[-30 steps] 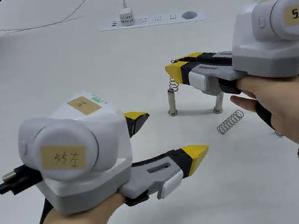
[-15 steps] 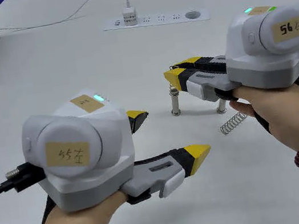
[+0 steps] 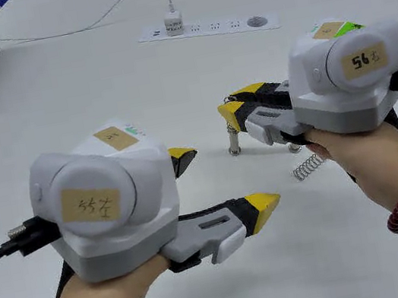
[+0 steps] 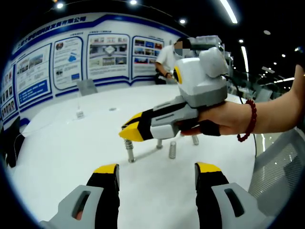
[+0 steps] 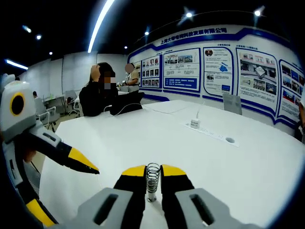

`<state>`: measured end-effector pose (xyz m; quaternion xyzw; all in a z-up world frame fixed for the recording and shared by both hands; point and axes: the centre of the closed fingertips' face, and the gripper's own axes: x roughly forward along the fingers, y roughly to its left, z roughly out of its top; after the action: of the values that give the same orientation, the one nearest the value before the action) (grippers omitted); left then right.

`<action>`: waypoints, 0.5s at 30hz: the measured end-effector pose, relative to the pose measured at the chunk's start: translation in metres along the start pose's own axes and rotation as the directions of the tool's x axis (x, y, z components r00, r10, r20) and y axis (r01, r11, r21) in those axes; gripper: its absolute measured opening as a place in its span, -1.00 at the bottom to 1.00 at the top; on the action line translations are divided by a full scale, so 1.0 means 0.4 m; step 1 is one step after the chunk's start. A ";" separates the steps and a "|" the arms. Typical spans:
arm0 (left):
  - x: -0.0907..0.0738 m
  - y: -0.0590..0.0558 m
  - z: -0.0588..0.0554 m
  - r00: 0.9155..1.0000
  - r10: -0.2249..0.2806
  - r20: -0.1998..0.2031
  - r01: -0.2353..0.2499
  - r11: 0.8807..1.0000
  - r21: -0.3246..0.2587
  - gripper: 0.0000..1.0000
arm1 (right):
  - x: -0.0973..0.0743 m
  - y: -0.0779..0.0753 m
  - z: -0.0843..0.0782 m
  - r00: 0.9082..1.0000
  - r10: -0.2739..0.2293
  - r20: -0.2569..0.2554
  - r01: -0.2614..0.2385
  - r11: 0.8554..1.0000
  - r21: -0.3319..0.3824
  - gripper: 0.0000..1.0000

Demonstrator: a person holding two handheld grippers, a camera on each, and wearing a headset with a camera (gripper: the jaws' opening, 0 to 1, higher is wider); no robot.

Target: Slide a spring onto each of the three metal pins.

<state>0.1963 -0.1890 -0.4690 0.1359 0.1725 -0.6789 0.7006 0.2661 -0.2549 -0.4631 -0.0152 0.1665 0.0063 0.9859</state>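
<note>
We are observing that, over the last second, the right gripper (image 3: 233,104) has been coming down and across until its tips stand directly over the nearest metal pin (image 3: 234,141). Earlier, the tips were standing higher and a little to one side of the pin. We are judging that the first spring is now lined up for threading and is not yet seated.

The right gripper is nearly closed. In the right gripper view its jaws are pinching a spring (image 5: 152,179) upright between the yellow tips, and the spring's lower end is meeting the top of the pin. We are not able to tell whether the coils are already passing over the pin.

A second spring (image 3: 308,166) is lying loose on the table (image 3: 95,82), just beside the right hand and near another pin (image 3: 292,148).

The left gripper (image 3: 224,179) is hovering well apart from the pins. Its jaws are standing wide and are holding nothing.
</note>
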 end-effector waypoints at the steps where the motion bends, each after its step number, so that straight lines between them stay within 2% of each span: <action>1: 0.000 0.000 -0.001 1.000 0.000 -0.001 0.000 1.000 -0.001 0.31 | 0.001 0.001 -0.002 1.000 0.001 -0.002 -0.001 1.000 0.002 -0.76; 8: 0.001 0.001 -0.006 1.000 0.000 -0.011 0.000 1.000 -0.001 0.31 | 0.012 -0.001 -0.035 0.999 -0.003 -0.045 0.004 1.000 0.012 -0.76; 15: 0.001 0.003 -0.005 1.000 0.002 -0.010 -0.002 1.000 -0.002 0.32 | 0.017 0.000 -0.054 0.998 0.000 -0.064 0.002 0.999 0.038 -0.76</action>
<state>0.1974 -0.1883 -0.4712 0.1389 0.1767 -0.6773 0.7005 0.2654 -0.2557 -0.4856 0.0032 0.1980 0.0022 0.9802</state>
